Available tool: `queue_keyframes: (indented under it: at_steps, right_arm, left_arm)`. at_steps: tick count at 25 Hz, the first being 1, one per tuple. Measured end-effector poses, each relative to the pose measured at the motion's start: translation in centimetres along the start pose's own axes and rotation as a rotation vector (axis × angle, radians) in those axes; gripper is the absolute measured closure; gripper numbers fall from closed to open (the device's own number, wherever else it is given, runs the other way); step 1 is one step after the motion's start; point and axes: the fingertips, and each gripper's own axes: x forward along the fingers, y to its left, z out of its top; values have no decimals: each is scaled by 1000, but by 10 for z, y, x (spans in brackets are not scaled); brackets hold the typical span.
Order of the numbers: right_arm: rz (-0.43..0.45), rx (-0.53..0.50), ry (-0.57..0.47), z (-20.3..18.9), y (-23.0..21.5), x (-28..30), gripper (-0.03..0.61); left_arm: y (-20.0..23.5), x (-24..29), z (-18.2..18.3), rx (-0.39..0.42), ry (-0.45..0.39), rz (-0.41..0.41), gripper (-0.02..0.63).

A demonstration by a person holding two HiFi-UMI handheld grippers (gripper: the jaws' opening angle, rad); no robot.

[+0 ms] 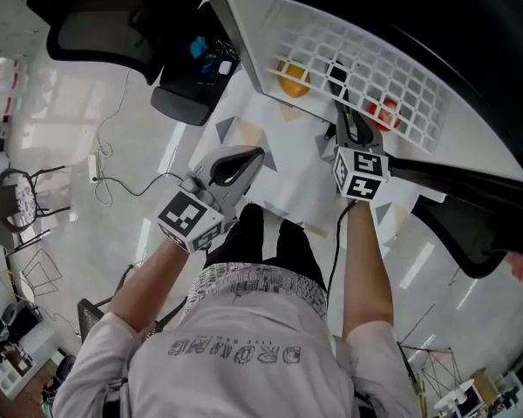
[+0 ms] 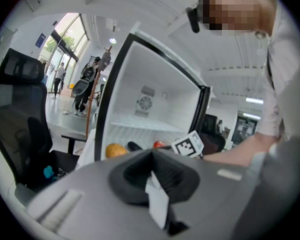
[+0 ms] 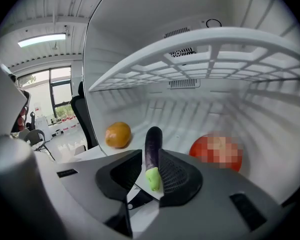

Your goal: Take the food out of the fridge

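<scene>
Eggplant (image 3: 153,143) is the piece being gone for. It lies on the floor of the fridge (image 3: 140,24) under the white wire shelf (image 3: 205,59), green stem end toward the person, purple body running back toward the rear wall. Right tongs (image 3: 150,155) are inside the compartment, tipped slightly down, jaws parted with the eggplant's near end between them. The mesh pad on the right looks almost against the skin and the other pad shows a gap, so I read it as straddling, not clamped. Orange (image 3: 118,134) sits to the left near the side wall and tomato (image 3: 197,151) to the right, both apart from the eggplant and clear of the tongs. Left tongs (image 2: 152,154) are outside the fridge, jaws together, nothing in them, aimed at the open front. Step in hand, as I judge it: grasp on the first item is about to happen, and with all three pieces inside the task has barely begun. Next move calls for closing near the stem end, firm enough that the smooth rounded skin doesn't slip out. Then lift only a little, since the shelf is close overhead, and draw straight back out the front without knocking the tomato or orange. No view shows where it gets set down.
</scene>
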Motion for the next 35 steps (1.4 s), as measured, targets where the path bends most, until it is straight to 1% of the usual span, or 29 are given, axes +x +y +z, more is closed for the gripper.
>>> queue_keyframes:
  at_steps: [4,9,17,23,29,35]
  right_arm:
    - [-8,-8,22,-6,0,10,478]
    - [-22,-24,53,-12,0,20,443]
    - [-40,-35,92,-22,-2,29,443]
    - [-61,-30,92,-24,-3,31,465]
    - [-42,-38,84,-23,1,23,468]
    - [-28,-14,82,-30,7,5,468]
  left_arm:
    - [0,-2,-4,-7,-2,3,607]
    - [1,-5,-7,-14,-5,11,607]
    - [3,-9,-7,-21,-13,17,607]
    - [3,-9,-9,-23,-14,11,607]
    - [0,-8,-6,-16,-15,1,607]
    - [0,-8,-2,-2,-20,-12,607]
